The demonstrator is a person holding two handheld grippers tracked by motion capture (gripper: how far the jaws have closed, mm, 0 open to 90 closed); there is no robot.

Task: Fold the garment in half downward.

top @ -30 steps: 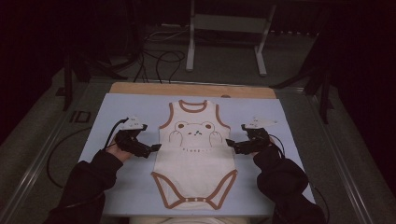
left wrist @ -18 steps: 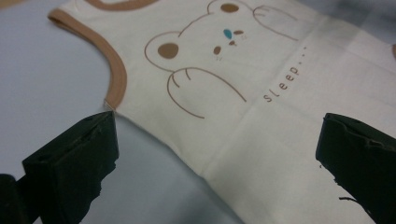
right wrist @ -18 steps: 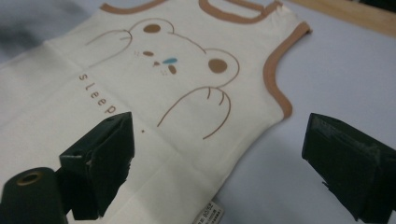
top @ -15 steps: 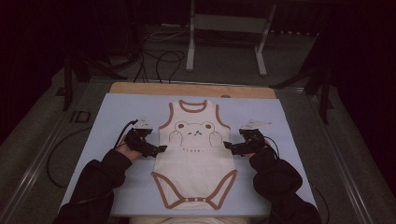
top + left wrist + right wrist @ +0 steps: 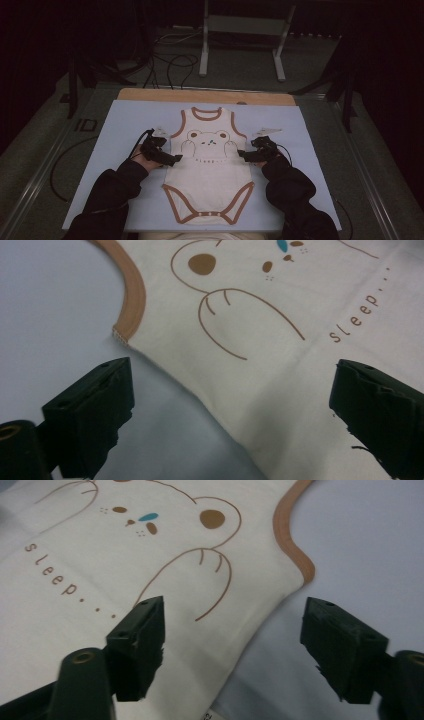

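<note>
Two grippers, both at the side seams of a baby bodysuit (image 5: 208,165) lying flat, front up, in the middle of the light blue surface (image 5: 115,130). Neck end points away from the person, snap crotch end toward them. Cream fabric, brown trim, bear print with the word "sleep...".

Left gripper (image 5: 171,159): jaws spread wide, nothing held. Left gripper view shows the garment's side edge running between the two jaws just below the brown armhole binding (image 5: 131,300); one jaw is over blue surface, the other over cloth. Cannot tell if the tips touch the fabric.

Right gripper (image 5: 243,154): jaws likewise wide apart, empty. Right gripper view mirrors it, seam edge between the jaws, under the other armhole binding (image 5: 290,535). A small white label (image 5: 210,715) peeks out at the seam near the bottom of that view.

Progress, as a judgement: very early. Looks like a fold or lift of the bodysuit, with both sides to be pinched at once. Garment fully spread, no fold, no wrinkle from a pull, no edge raised. Done: grippers lined up at matching spots on each side. Left: lower, close on the seams, then the whole fold or move. Risk: jaws close on the top layer only, or slide off the thin edge.
</note>
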